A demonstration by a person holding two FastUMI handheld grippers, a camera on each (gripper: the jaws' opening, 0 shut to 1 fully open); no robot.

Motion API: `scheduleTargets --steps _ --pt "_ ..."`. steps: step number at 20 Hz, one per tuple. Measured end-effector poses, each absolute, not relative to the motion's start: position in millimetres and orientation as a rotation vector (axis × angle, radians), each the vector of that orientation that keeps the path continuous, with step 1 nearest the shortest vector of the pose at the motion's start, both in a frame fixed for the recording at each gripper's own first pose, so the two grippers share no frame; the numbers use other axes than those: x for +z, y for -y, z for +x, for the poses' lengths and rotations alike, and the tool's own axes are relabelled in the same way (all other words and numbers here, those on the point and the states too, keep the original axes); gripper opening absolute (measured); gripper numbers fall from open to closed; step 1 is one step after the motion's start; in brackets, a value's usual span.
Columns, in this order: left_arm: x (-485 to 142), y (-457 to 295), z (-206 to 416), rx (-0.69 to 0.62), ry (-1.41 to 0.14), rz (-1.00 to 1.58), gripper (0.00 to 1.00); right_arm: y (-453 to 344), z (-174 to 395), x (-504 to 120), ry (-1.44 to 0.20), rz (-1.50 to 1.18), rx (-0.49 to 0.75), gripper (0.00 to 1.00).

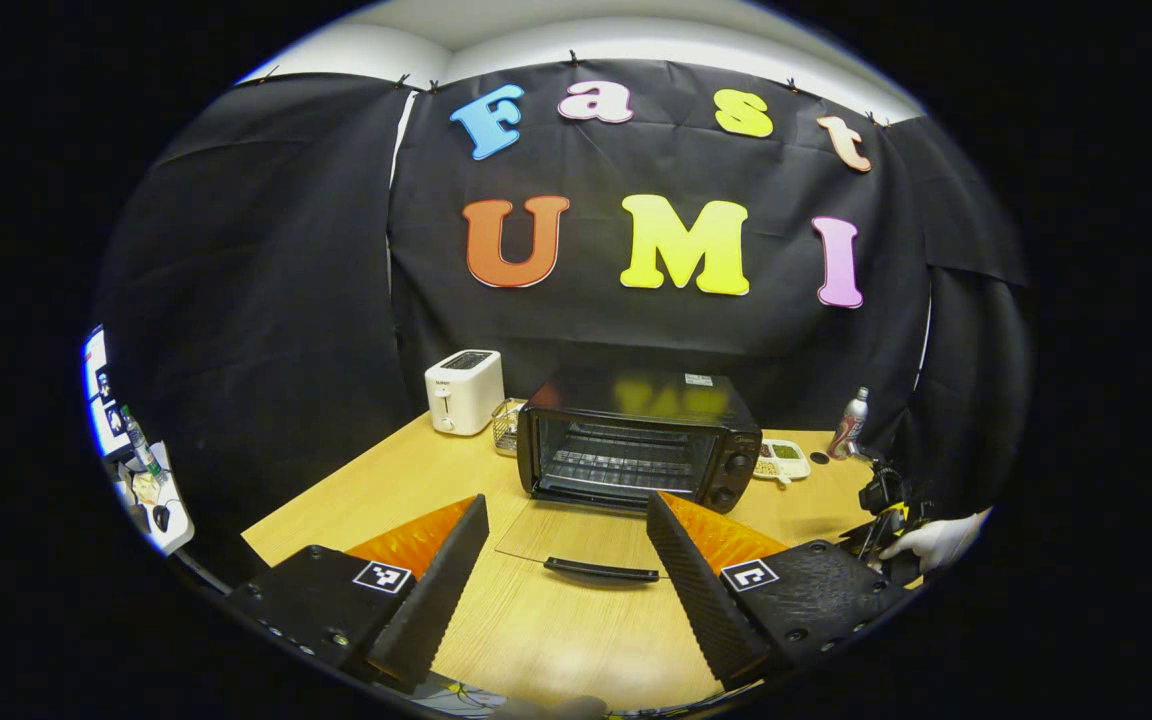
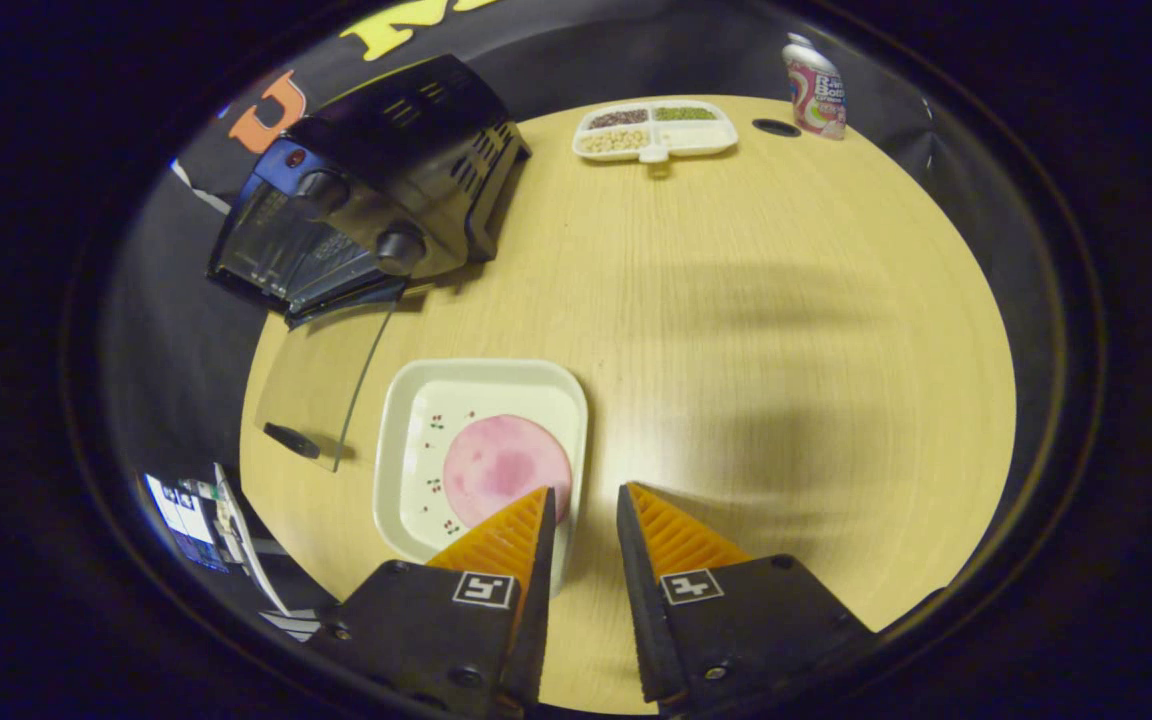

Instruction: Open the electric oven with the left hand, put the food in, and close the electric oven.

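— Two grippers, and neither is holding anything. Our left gripper (image 1: 566,565) is hanging back from the electric oven (image 1: 636,440), fingers spread wide, with the door handle (image 1: 601,570) lying between them but untouched.

— So the door (image 1: 576,535) is already down?

— Yes, it is lying flat on the table (image 1: 556,640), glass out toward the near edge, and the rack inside is showing bare. We are judging the opening step done, which would be why the left one is idling clear of the opening.

— And the food?

— The pink slice (image 2: 506,468) is sitting on the white plate (image 2: 416,400), out on the table just beside the lowered door, toward the near edge. Our right gripper (image 2: 584,520) is poised over the plate's right rim, fingers a little apart: one over the plate, the other outside it. That straddle looks aimed at pinching the rim, so we would be carrying the plate rather than the slice.

— Anything in the way?

— The snack tray (image 2: 656,130) and bottle (image 2: 816,85) are standing well apart at the far edge.
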State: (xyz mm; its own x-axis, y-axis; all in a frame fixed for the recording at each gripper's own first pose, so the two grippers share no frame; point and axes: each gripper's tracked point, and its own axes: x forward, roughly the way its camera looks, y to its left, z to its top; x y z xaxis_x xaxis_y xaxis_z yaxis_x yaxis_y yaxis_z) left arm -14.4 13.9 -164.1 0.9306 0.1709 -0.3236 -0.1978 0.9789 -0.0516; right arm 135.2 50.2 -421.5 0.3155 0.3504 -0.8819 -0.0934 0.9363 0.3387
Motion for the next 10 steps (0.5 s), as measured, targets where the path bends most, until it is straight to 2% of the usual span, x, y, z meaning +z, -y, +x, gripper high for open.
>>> scheduleTargets --steps 1,2,3,4,5,6,7,8,9,10 --pt "-163 -17 -14 0.188 -0.327 -0.082 0.96 -50 136 -419 -1.236 0.233 0.288 0.39" --pt "-163 -19 -13 0.187 -0.324 -0.083 0.96 -50 136 -421 -1.262 0.217 0.278 0.38" --pt "-163 -21 -12 0.182 -0.322 -0.088 0.96 -48 136 -422 -1.287 0.196 0.271 0.28" --pt "-164 -23 -12 0.180 -0.324 -0.091 0.96 -47 137 -424 -1.312 0.190 0.256 0.25" --pt "-166 -27 -11 0.181 -0.324 -0.094 0.97 -45 139 -424 -1.341 0.185 0.239 0.29" --pt "-169 -30 -7 0.177 -0.328 -0.103 0.96 -47 140 -425 -1.365 0.203 0.230 0.22" --pt "-172 -31 -7 0.174 -0.333 -0.112 0.96 -49 141 -422 -1.384 0.228 0.221 0.11" --pt "-175 -33 -6 0.170 -0.339 -0.117 0.96 -50 139 -423 -1.404 0.253 0.225 0.09" --pt "-176 -33 -5 0.167 -0.342 -0.119 0.96 -51 138 -422 -1.421 0.277 0.234 0.02" --pt "-178 -33 -4 0.162 -0.339 -0.122 0.96 -51 137 -423 -1.430 0.304 0.248 0.02"
